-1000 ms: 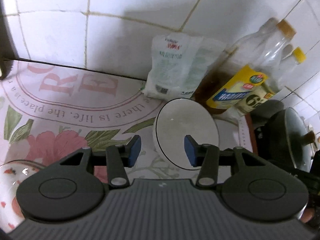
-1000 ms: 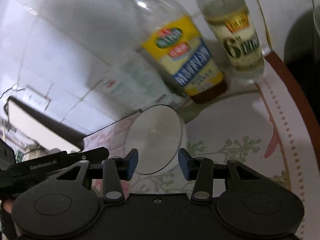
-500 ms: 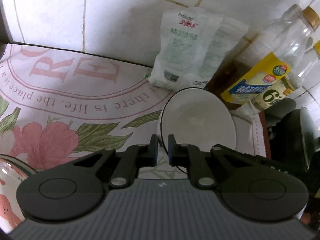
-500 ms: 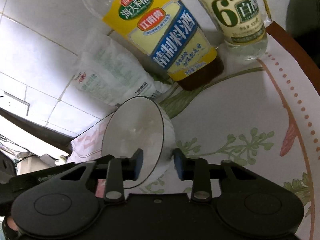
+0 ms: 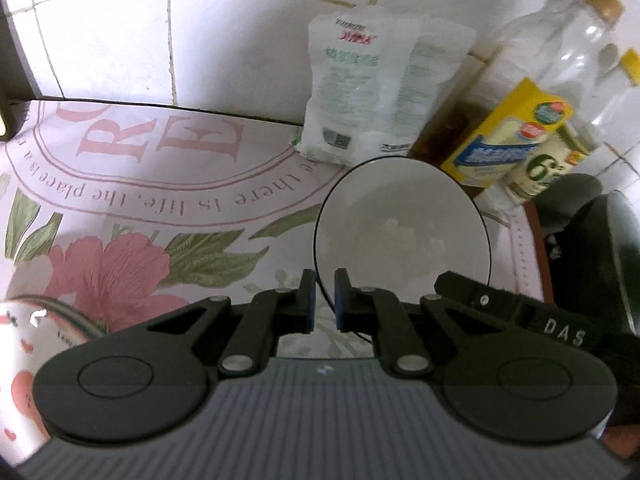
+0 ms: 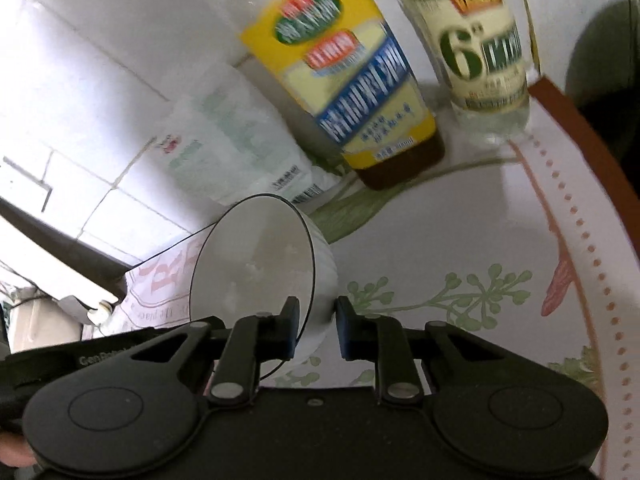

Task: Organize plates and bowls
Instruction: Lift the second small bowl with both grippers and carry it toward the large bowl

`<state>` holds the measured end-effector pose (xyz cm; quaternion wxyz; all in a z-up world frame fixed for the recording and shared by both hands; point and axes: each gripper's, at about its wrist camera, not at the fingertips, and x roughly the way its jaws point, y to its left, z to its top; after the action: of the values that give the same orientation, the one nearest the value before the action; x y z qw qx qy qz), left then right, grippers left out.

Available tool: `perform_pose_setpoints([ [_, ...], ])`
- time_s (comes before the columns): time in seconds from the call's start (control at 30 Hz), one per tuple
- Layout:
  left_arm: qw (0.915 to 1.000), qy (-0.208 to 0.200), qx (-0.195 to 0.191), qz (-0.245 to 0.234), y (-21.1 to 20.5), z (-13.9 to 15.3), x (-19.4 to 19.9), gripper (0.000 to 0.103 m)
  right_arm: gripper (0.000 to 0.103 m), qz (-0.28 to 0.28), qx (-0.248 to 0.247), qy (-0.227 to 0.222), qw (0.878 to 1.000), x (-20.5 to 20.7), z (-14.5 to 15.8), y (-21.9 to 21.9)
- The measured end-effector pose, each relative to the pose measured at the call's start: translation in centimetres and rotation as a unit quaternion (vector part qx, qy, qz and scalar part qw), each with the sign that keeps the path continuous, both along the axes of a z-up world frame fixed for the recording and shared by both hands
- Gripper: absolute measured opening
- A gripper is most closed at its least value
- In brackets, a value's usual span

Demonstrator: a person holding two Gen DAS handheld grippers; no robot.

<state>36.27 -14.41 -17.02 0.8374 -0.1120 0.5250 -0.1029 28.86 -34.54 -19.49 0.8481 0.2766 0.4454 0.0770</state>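
Observation:
A white bowl with a thin black rim (image 5: 400,236) is held between both grippers, over the flowered tablecloth (image 5: 160,208). My left gripper (image 5: 323,304) is shut on its near left rim. My right gripper (image 6: 317,330) is shut on the bowl's (image 6: 256,264) right wall, one finger inside and one outside. The right gripper's body shows in the left wrist view (image 5: 520,316) beside the bowl. A second bowl with red hearts (image 5: 20,364) sits at the lower left edge.
A white bag (image 5: 360,88) leans on the tiled wall behind the bowl. Two bottles (image 6: 348,80) (image 6: 484,44) stand to its right near the table's brown edge (image 6: 580,132). A dark pot (image 5: 600,256) sits at the far right.
Both grippers closed on the white bowl's rim, the left from fully open. The bowl now looks larger and nearer in both views.

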Motion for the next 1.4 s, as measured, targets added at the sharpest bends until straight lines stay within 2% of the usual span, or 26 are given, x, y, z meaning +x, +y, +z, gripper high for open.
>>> perform_pose_setpoints([
  [0.1, 0.9999, -0.007, -0.011, -0.005, 0.2, 1.6, -1.4, 0.008, 0.024, -0.002, -0.001, -0.007, 1.000, -1.1, 1.8, -0.3],
  [0.23, 0.9987, -0.044, 0.012, -0.023, -0.2, 4.7, -4.1, 0.008, 0.024, 0.002, -0.003, -0.008, 1.000, -3.4, 4.2, -0.4],
  [0.37, 0.9968, -0.066, 0.028, -0.037, 0.1, 7.6, -6.8, 0.008, 0.024, 0.001, 0.019, -0.009, 1.000, -6.1, 5.7, -0.4],
  [0.67, 0.9933, -0.087, 0.046, -0.061, 1.6, 11.3, -12.4, 0.008, 0.024, 0.011, 0.034, -0.019, 0.999, -11.9, 8.8, 1.1],
  [0.83, 0.9941, -0.082, 0.042, -0.058, 2.3, 11.3, -14.7, 0.008, 0.024, 0.017, 0.028, -0.022, 0.999, -14.1, 9.5, 1.7],
  [1.0, 0.9954, -0.070, 0.035, -0.055, 2.9, 10.5, -16.1, 0.008, 0.024, 0.021, 0.020, -0.012, 1.000, -15.5, 9.0, 2.2],
  [1.17, 0.9967, -0.055, 0.037, -0.047, 3.1, 8.9, -16.8, 0.008, 0.024, 0.024, 0.016, 0.006, 1.000, -15.8, 7.9, 2.5],
  [1.4, 0.9988, -0.032, 0.018, -0.032, 3.5, 6.4, -16.9, 0.008, 0.024, 0.028, -0.008, 0.026, 0.999, -15.5, 6.7, 3.1],
])
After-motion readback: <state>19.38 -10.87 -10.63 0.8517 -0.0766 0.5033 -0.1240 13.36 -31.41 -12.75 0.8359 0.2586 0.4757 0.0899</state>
